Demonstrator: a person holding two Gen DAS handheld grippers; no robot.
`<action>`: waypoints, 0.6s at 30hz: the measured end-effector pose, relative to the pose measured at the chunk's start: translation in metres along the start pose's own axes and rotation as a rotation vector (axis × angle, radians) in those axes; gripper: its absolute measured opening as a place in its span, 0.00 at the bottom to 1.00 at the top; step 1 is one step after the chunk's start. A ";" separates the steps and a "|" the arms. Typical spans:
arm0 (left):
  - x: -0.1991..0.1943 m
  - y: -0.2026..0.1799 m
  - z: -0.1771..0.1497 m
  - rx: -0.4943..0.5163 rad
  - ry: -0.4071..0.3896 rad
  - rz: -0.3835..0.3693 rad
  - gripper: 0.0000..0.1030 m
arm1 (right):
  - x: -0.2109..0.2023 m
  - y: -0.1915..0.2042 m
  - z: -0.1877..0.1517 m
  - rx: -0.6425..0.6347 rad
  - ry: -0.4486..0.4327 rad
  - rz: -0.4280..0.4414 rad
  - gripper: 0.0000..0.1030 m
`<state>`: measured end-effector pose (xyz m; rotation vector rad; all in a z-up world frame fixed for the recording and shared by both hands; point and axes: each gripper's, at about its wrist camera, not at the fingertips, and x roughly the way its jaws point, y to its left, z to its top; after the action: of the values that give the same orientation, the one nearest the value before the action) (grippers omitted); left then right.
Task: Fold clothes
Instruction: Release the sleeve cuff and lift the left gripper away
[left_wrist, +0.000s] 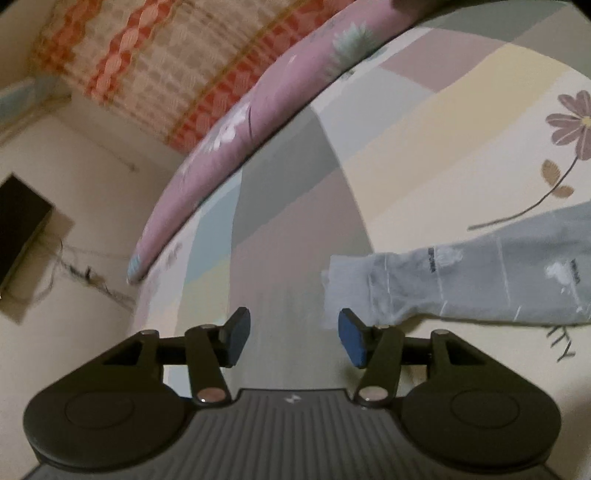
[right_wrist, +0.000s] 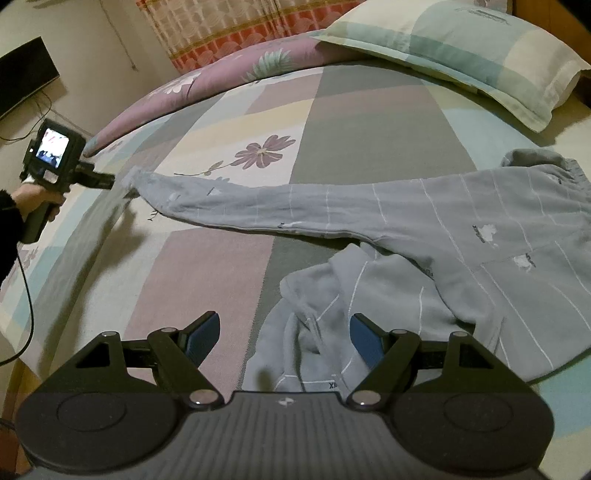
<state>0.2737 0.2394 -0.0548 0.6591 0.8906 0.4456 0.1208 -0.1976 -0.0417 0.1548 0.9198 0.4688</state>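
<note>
grey white-striped fleece jacket (right_wrist: 424, 229) spread on patchwork bed (right_wrist: 207, 266), sleeve out left | left claw (left_wrist: 293, 338) spread, empty, beside cuff | right claw (right_wrist: 284, 341) spread over hem | plaid pillow (right_wrist: 480, 55); pink floral quilt (right_wrist: 207, 85) behind

Bedsheet (left_wrist: 424, 155) print: letters "TY"; rest unreadable.

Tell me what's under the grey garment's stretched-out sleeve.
Under the sleeve lies only the patchwork bedsheet, with its flower print just beyond. Nearer the body, a bunched fold of the same garment tucks underneath; anything beneath that is covered.
</note>
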 end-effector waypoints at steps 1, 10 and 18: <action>0.000 0.002 -0.003 -0.004 0.010 -0.007 0.54 | 0.000 0.000 0.000 0.001 0.000 0.001 0.79; -0.046 -0.019 -0.024 0.032 -0.031 -0.192 0.71 | -0.001 0.006 -0.003 -0.013 0.004 0.005 0.79; -0.121 -0.075 -0.041 0.061 -0.088 -0.420 0.75 | -0.015 0.007 -0.013 -0.062 0.000 0.012 0.79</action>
<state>0.1788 0.1256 -0.0574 0.5241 0.9328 0.0129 0.1003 -0.1990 -0.0369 0.1038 0.9035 0.5078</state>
